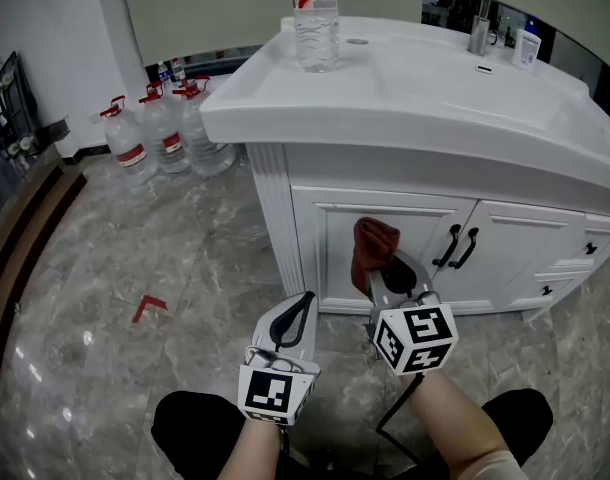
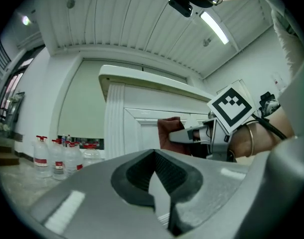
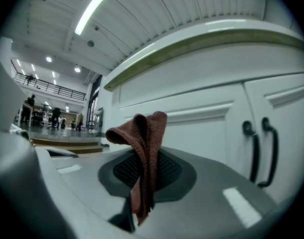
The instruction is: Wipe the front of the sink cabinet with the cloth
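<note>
Grey veined marble floor (image 1: 135,268) runs under everything, and on it stands the white sink cabinet with a moulded basin top (image 1: 415,118), its two panelled doors facing the person. Off to the left by the wall sit several large clear water jugs with red caps (image 1: 165,133), well apart from the work, and a clear plastic bottle (image 1: 315,18) stands on the counter's near corner. The right gripper (image 1: 393,276) is raised in front of the left door panel (image 1: 330,253), its jaws pinched on the reddish-brown woven cloth (image 3: 144,148), which sticks up in a folded bunch above the tips and hangs a little below them. From where I stand I cannot tell whether the cloth is pressing on the door or just beside it. The left gripper (image 1: 301,313) hangs lower and further back, jaws pressed together on nothing. To wipe well, I reckon the bunched cloth should be pushed flat against the panel so the fabric and not the jaw tips meets the paint, then drawn in overlapping strokes, easing round the black curved door handles (image 1: 457,246).
</note>
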A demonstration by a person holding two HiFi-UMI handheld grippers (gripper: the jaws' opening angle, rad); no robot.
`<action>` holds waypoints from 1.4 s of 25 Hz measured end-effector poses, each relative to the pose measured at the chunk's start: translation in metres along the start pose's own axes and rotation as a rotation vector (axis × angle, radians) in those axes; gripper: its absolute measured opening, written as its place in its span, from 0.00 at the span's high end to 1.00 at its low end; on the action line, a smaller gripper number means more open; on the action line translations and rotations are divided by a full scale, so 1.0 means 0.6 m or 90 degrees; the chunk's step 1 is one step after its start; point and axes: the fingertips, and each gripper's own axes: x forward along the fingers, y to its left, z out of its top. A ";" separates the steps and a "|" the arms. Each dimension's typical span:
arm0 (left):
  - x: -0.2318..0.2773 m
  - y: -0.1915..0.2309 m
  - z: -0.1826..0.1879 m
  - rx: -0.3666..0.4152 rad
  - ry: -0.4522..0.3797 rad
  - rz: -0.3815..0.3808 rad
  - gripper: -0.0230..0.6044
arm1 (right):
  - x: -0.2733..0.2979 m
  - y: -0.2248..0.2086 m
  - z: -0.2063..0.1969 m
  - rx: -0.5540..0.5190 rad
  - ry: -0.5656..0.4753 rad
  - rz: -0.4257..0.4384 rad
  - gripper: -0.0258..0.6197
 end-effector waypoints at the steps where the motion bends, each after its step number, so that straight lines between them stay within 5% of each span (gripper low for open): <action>1: -0.009 0.020 0.003 -0.001 0.003 0.021 0.96 | 0.017 0.025 -0.008 0.004 0.005 0.019 0.84; 6: -0.047 0.096 -0.008 -0.007 0.016 0.078 0.96 | 0.088 0.122 -0.032 0.017 0.012 0.089 0.84; 11: -0.064 0.134 -0.030 -0.034 0.023 0.093 0.96 | 0.126 0.141 -0.052 0.041 0.019 0.085 0.84; 25: 0.003 0.030 -0.037 -0.056 0.017 0.038 0.96 | 0.054 -0.015 -0.052 0.060 0.036 -0.007 0.84; 35: 0.059 -0.067 -0.038 -0.064 0.009 -0.031 0.96 | -0.032 -0.154 -0.039 0.035 0.038 -0.132 0.84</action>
